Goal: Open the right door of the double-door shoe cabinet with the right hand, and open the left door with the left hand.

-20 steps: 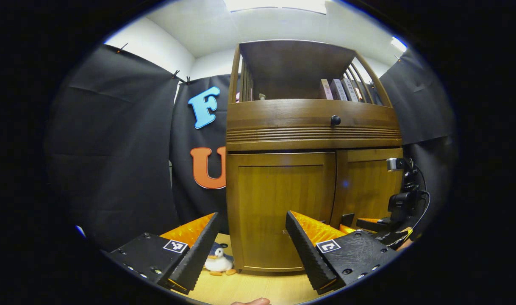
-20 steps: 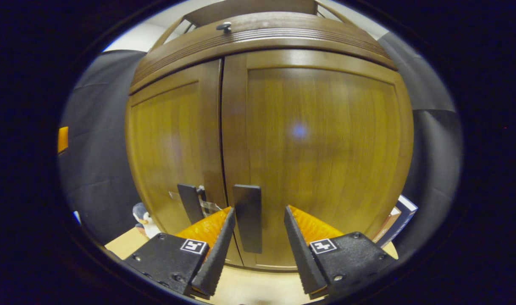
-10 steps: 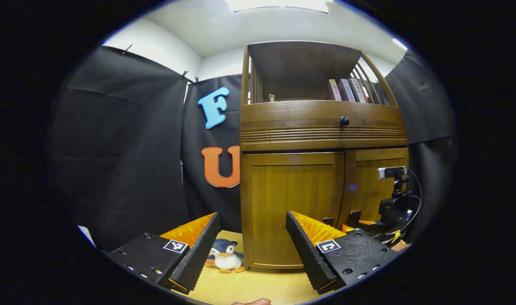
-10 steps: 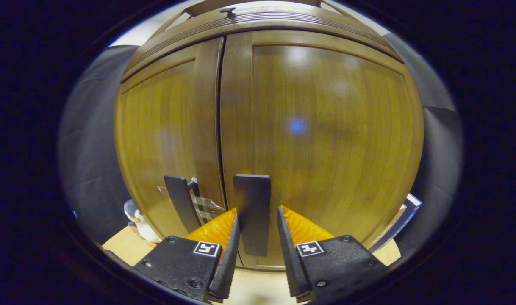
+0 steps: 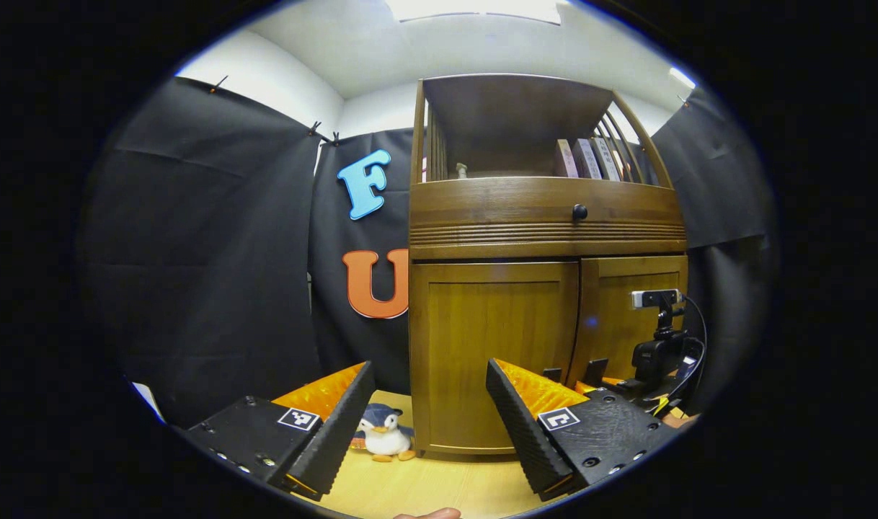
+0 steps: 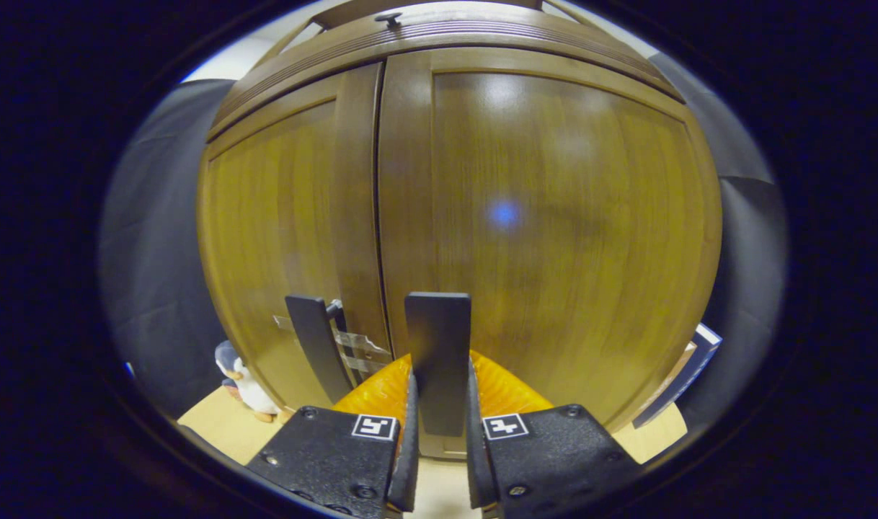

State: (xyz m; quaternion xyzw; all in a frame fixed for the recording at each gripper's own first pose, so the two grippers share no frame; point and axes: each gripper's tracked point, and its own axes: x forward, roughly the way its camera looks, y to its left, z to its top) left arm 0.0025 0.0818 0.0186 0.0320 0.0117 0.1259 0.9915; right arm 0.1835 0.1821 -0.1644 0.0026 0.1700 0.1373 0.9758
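In the right gripper view the right gripper (image 6: 439,440) pinched the dark handle (image 6: 439,360) of the right door (image 6: 547,216), one finger against each side. Just left, the left door (image 6: 280,238) carried its own handle (image 6: 315,346); both doors were shut. In the left gripper view the left gripper (image 5: 430,411) hung with fingers spread wide over the pale wooden floor (image 5: 424,490), apart from the cabinet (image 5: 540,231). A toy penguin (image 5: 383,432) sat at the cabinet's left foot. Books (image 5: 587,158) stood on the open shelf above, with black cloth (image 5: 208,252) on the walls behind.
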